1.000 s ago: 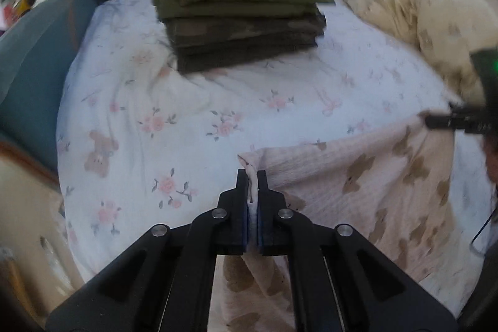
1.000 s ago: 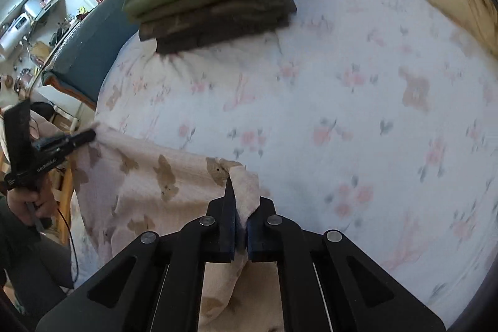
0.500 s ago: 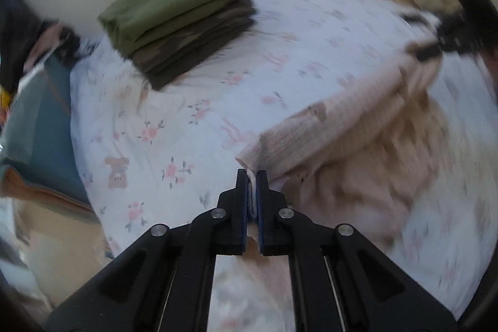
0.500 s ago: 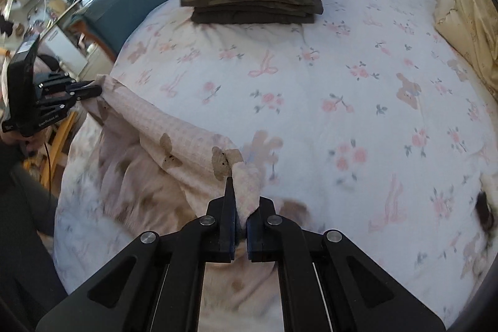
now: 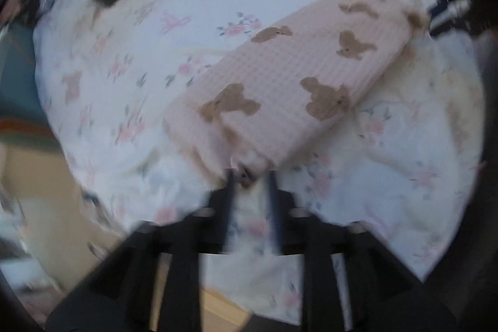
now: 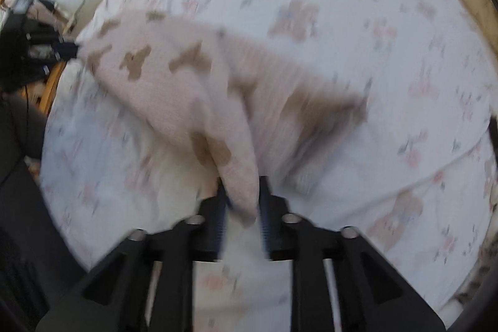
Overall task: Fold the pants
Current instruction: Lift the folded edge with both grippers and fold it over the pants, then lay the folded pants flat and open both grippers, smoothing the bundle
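Pink bear-print pants (image 5: 280,83) lie as a folded strip on the floral bedsheet (image 5: 130,58), running from 6 toward 2 o'clock in the left wrist view. Left gripper (image 5: 249,179) jaws parted, near corner just between them; right gripper (image 6: 241,192) jaws also parted, cloth edge draped loosely through. Judgement: back both straight off, low and slow, so no fabric snags and the fold holds flat.

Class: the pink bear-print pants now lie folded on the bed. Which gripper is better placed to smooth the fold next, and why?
Probably the left gripper: its open jaws are at the edge of the pants, with at most a small scrap between them. The right gripper, also open, has a cloth corner draped between its jaws.
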### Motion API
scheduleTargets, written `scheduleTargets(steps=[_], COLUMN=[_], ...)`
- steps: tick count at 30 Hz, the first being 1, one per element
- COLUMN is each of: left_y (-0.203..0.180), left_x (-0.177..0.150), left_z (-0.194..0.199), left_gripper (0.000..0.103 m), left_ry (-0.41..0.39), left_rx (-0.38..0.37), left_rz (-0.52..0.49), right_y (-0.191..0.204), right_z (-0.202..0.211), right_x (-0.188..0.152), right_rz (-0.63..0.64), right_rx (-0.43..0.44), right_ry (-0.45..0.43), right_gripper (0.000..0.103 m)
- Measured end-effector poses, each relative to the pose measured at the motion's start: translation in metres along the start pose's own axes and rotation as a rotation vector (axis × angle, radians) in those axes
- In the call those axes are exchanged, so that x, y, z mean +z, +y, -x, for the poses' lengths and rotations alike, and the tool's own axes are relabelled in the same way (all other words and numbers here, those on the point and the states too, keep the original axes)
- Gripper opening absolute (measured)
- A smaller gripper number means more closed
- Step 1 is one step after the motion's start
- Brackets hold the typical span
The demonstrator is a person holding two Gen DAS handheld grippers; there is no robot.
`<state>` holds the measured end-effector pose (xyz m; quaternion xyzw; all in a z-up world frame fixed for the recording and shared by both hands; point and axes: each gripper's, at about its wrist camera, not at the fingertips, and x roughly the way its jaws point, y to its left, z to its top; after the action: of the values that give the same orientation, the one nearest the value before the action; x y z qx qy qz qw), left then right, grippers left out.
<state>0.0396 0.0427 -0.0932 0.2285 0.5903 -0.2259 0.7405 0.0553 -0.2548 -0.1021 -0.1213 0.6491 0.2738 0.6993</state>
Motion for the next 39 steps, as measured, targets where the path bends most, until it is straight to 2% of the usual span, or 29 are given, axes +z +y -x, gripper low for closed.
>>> scheduleTargets(steps=[1,2,4,5,7,9,10,13,15,18,20,21,22,23,24,26,27,29,30,32,33,34,35,36,39], left_y=[0.007,0.011,0.021,0.024,0.021,0.011,0.007,-0.009,-0.019,-0.021,-0.017,-0.008,-0.002,0.005,0.01,0.013,0.012,0.005,0.0,-0.005,-0.007,-0.008,-0.01,-0.011,-0.011], left_x=[-0.001,-0.001,0.006,0.012,0.024,0.037,0.041,0.042,0.034,0.02,0.018,0.015,0.011,0.007,0.005,0.005,0.007,0.012,0.014,0.016,0.015,0.019,0.02,0.02,0.021], left_z=[0.01,0.018,0.028,0.033,0.03,0.01,-0.003,-0.047,-0.073,-0.077,-0.073,-0.066,-0.06,-0.051,-0.043,-0.037,-0.04,-0.054,-0.062,-0.074,-0.078,-0.079,-0.081,-0.082,-0.083], left_gripper=[0.047,0.048,0.048,0.048,0.048,0.048,0.048,0.038,0.034,0.034,0.034,0.033,0.031,0.031,0.031,0.031,0.031,0.031,0.031,0.032,0.032,0.032,0.032,0.032,0.032], left_ry=[-0.022,-0.047,-0.075,-0.113,-0.2,-0.234,-0.234,-0.173,-0.115,-0.092,-0.034,-0.017,-0.029,-0.062,-0.108,-0.17,-0.188,-0.158,-0.126,-0.078,-0.065,-0.062,-0.056,-0.05,-0.048], left_rx=[-0.002,0.009,0.07,0.09,0.065,-0.017,-0.052,-0.115,-0.105,-0.081,-0.046,-0.03,-0.039,-0.058,-0.065,-0.073,-0.087,-0.101,-0.102,-0.088,-0.08,-0.074,-0.066,-0.066,-0.085], left_rz=[0.038,0.073,0.155,0.199,0.266,0.341,0.389,0.481,0.466,0.412,0.415,0.463,0.509,0.551,0.583,0.611,0.612,0.588,0.571,0.556,0.546,0.537,0.522,0.515,0.512], right_y=[0.001,0.002,0.002,0.0,-0.006,-0.01,-0.011,-0.001,0.007,0.016,0.011,0.002,-0.006,-0.016,-0.024,-0.051,-0.068,-0.09,-0.093,-0.097,-0.096,-0.097,-0.096,-0.094,-0.094], right_z=[0.007,0.016,0.042,0.052,0.059,0.045,0.036,-0.005,-0.03,-0.063,-0.06,-0.052,-0.04,-0.02,-0.007,0.016,0.021,0.014,0.009,-0.004,-0.011,-0.018,-0.026,-0.027,-0.014], right_x=[-0.002,-0.003,0.0,0.004,0.019,0.034,0.04,0.05,0.048,0.031,0.023,0.021,0.02,0.019,0.017,0.014,0.01,0.01,0.013,0.027,0.033,0.035,0.04,0.043,0.049], right_rz=[0.008,0.019,0.008,-0.026,-0.13,-0.224,-0.256,-0.307,-0.293,-0.189,-0.196,-0.254,-0.298,-0.336,-0.364,-0.477,-0.563,-0.671,-0.683,-0.677,-0.673,-0.664,-0.65,-0.628,-0.587], right_rx=[-0.012,-0.025,-0.034,-0.03,-0.024,-0.025,0.002,0.044,0.003,-0.154,-0.149,-0.137,-0.104,-0.051,-0.043,-0.035,-0.002,0.088,0.115,0.117,0.11,0.109,0.111,0.078,-0.012], right_ry=[0.002,-0.009,-0.104,-0.166,-0.263,-0.299,-0.3,-0.259,-0.196,-0.03,0.0,0.005,-0.016,-0.085,-0.133,-0.243,-0.3,-0.324,-0.324,-0.32,-0.308,-0.284,-0.254,-0.255,-0.345], right_gripper=[0.036,0.036,0.036,0.036,0.036,0.034,0.032,0.029,0.027,0.026,0.026,0.027,0.027,0.03,0.032,0.044,0.052,0.052,0.052,0.05,0.045,0.022,0.004,0.002,0.002])
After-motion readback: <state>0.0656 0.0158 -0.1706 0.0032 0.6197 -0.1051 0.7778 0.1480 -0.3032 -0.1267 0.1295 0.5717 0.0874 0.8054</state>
